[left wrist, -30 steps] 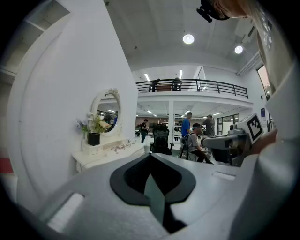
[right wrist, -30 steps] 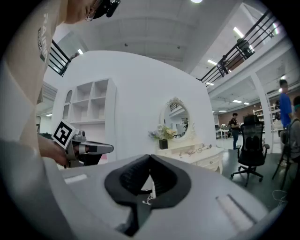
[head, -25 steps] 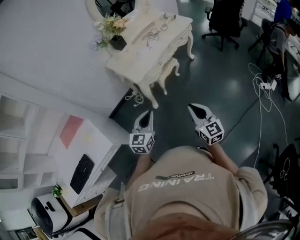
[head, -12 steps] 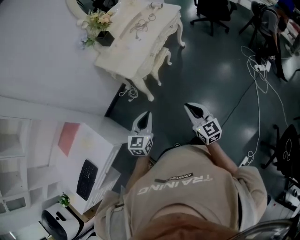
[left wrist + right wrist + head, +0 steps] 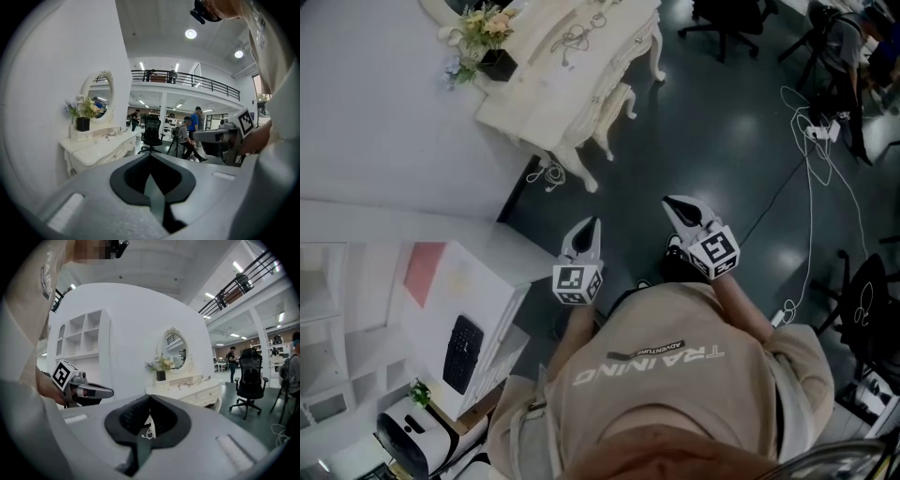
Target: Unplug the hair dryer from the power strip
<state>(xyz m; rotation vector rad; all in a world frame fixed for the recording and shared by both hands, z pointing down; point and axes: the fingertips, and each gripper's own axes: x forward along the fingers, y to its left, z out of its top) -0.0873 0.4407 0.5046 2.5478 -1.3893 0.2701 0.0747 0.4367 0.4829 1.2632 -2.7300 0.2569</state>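
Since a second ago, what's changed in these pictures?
The dressing table has slid up and to the left in the head view, so the person's view has shifted across the floor. Nothing was grabbed or let go. The left tongs and right tongs stayed shut, empty and held out in front.

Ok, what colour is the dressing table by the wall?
Cream white; the dressing table shows best in the head view.
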